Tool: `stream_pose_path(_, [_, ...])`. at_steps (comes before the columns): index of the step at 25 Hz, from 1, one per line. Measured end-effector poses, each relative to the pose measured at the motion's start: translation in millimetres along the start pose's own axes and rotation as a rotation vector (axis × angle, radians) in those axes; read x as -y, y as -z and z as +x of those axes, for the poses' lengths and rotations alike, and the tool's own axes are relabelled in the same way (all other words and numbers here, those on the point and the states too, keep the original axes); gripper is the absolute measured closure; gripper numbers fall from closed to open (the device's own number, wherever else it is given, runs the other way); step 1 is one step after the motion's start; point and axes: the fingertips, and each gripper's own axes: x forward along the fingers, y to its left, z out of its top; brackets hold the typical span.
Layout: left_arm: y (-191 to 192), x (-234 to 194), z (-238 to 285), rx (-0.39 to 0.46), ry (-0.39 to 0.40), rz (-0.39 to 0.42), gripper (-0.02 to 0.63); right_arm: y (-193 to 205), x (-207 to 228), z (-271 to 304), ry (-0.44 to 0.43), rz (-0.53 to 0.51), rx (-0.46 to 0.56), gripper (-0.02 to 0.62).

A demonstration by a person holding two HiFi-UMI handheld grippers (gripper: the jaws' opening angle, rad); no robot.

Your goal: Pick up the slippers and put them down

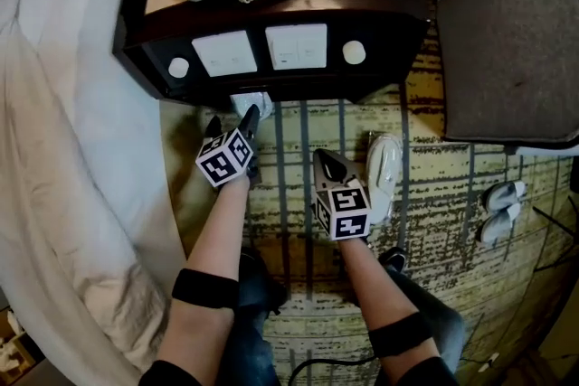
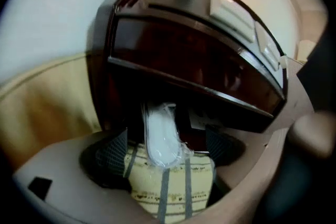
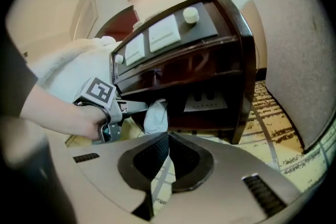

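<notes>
**Left jaws wide before a wrapped slipper, right jaws closed**

The left hand-held gripper (image 1: 232, 124) (image 2: 168, 152) stands with its jaws spread apart. At its 12 o'clock lies a white slipper sealed in clear plastic wrap (image 1: 251, 102) (image 2: 163, 134) (image 3: 156, 115). In the left gripper view the slipper's near end sits in the gap between the two jaws, and neither pad presses on it. Its far end reaches into the dark lower opening of the dark brown wooden bedside cabinet (image 1: 398, 23), and its near end rests on the yellow carpet with grey stripes (image 1: 434, 185).

The right hand-held gripper (image 1: 327, 160) (image 3: 167, 139) has its jaws together with nothing between them. A second white slipper (image 1: 384, 172) lies flat on the carpet just beside it, at about its 2 o'clock in the head view, toe towards the cabinet. Both hand-held grippers point downward at the cabinet's base, with the left one nearer to it.
</notes>
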Motion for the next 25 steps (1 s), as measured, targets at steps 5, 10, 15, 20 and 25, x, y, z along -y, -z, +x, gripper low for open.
stream_pose_path(5, [-27, 23, -115, -0.042, -0.015, 0.089, 0.389, -62, -36, -75, -0.010, -0.010, -0.024, 0.594])
stream_pose_path(10, [-65, 77, -232, -0.087, 0.106, 0.117, 0.604, -139, -71, -161, -0.002, -0.024, -0.032, 0.594])
stream_pose_path(15, [-119, 126, -344, -0.097, 0.149, 0.197, 0.604, -216, -106, -248, -0.015, -0.052, -0.017, 0.594])
stream_pose_path(20, [-167, 166, -447, -0.078, 0.180, 0.282, 0.605, -276, -137, -330, -0.038, -0.085, 0.002, 0.594])
stream_pose_path(25, [-212, 203, -529, -0.040, 0.226, 0.332, 0.605, -317, -160, -404, -0.094, -0.153, 0.008, 0.594])
